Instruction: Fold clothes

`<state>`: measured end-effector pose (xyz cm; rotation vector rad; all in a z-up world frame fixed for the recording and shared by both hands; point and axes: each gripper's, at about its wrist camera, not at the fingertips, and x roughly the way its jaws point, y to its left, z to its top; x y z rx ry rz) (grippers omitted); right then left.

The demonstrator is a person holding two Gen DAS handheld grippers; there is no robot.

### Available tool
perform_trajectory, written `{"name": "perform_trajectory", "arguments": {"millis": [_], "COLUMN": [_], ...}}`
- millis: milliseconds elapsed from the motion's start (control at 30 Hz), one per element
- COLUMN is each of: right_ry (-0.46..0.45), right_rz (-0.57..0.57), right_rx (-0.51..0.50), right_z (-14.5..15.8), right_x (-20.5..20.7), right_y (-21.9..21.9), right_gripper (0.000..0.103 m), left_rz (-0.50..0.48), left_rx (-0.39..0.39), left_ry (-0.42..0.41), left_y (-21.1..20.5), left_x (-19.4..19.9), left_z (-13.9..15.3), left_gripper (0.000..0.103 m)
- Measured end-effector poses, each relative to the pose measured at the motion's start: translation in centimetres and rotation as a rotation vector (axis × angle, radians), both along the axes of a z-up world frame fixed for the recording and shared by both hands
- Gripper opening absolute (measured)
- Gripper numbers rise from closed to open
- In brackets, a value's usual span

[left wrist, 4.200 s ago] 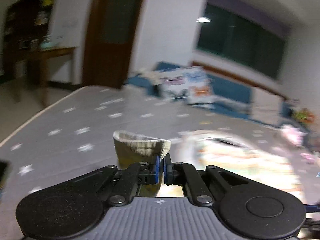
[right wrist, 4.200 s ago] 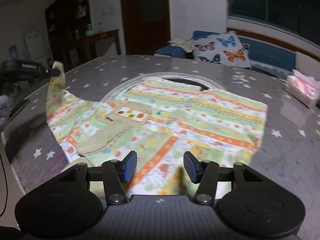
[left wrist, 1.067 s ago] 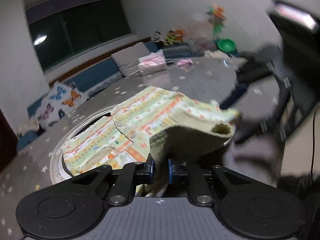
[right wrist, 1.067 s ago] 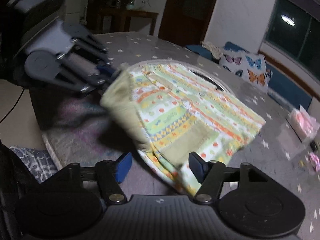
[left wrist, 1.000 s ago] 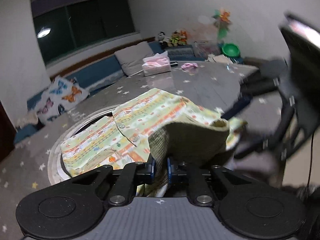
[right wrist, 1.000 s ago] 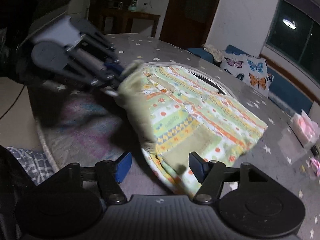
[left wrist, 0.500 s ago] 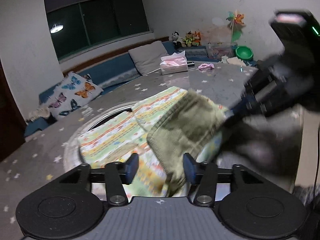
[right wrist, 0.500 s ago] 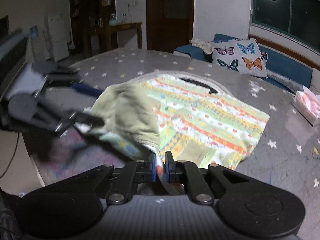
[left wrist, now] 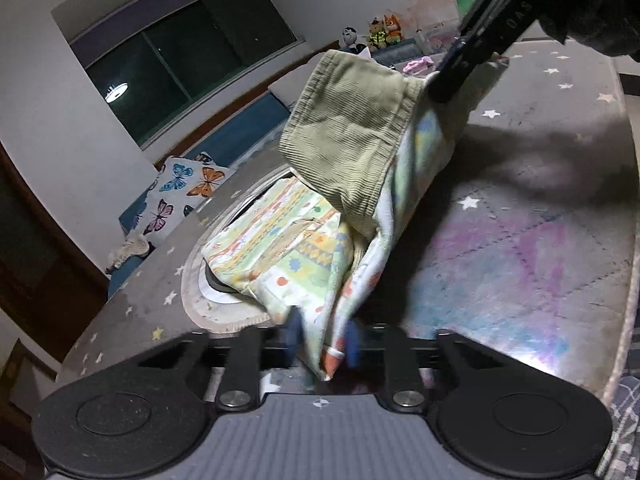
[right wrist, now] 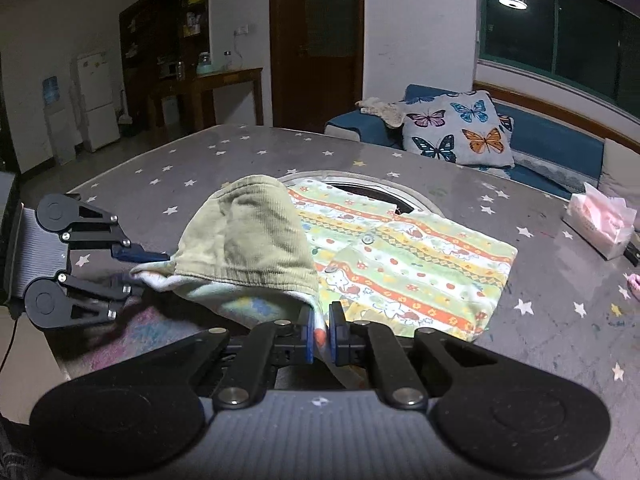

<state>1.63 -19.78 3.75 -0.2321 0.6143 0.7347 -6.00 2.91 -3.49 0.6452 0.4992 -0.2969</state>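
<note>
A child's patterned garment (right wrist: 404, 256) with green, orange and yellow stripes lies on the grey star-print table (right wrist: 240, 156). Its olive corduroy hood (right wrist: 248, 232) is lifted off the table between my two grippers. My right gripper (right wrist: 319, 336) is shut on the near hem of the garment. My left gripper (left wrist: 320, 344) has its jaws a little apart around another edge of the cloth (left wrist: 332, 312); it also shows at the left of the right wrist view (right wrist: 150, 272). In the left wrist view the right gripper (left wrist: 472, 60) holds the hood (left wrist: 352, 136) up high.
A round inset ring (right wrist: 360, 184) sits in the table under the garment. A pink tissue box (right wrist: 600, 224) stands at the right edge. A blue sofa with a butterfly pillow (right wrist: 456, 128) is behind the table. A pastel mat (left wrist: 520, 264) covers the table's near end.
My right gripper stays shut on the hem and has lifted the hood higher. My left gripper, open half a second ago, has narrowed around a new edge of the cloth lower down.
</note>
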Motion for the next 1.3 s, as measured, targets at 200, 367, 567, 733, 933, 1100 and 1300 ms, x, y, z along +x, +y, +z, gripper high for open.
{"name": "perform_trajectory", "arguments": {"millis": [200,367,567,733,933,1100,1300], "right_ry": [-0.013,-0.009,-0.044,-0.075,-0.057,-0.034,0.067], "right_rz": [-0.016,0.001,0.008,-0.021,-0.059,-0.098,-0.165], "right_rx": [0.030,0.049,0.053,0.048,0.029,0.001,-0.089], "right_z": [0.7,2.4,4.3,5.1,4.2,1.3,-4.2], "right_x": [-1.9,-5.4,-6.3,-1.9,6.0,11.0,14.2], "right_y": [-1.1,-3.1,-3.6,-2.5,-0.4,1.9,3.0], "right_gripper": [0.003,0.003,0.003,0.003,0.002,0.002,0.012], "left_rz": [-0.034,-0.089,-0.039,0.022,0.109,0.196,0.254], "left_rx": [-0.066,-0.138,-0.238,-0.326,-0.391,-0.398,-0.367], "left_ry": [-0.015,0.048,0.076,0.096,0.174,0.230,0.288], "left_y": [0.2,0.1,0.7,2.1,3.6,4.2,4.3], "left_x": [-2.4,-6.5,-5.4,0.3,9.0,14.6,16.0], "left_z": [2.7,5.6,8.2,9.8,9.3,6.0,2.3], "left_gripper": [0.008,0.008,0.008,0.008,0.008,0.008,0.017]}}
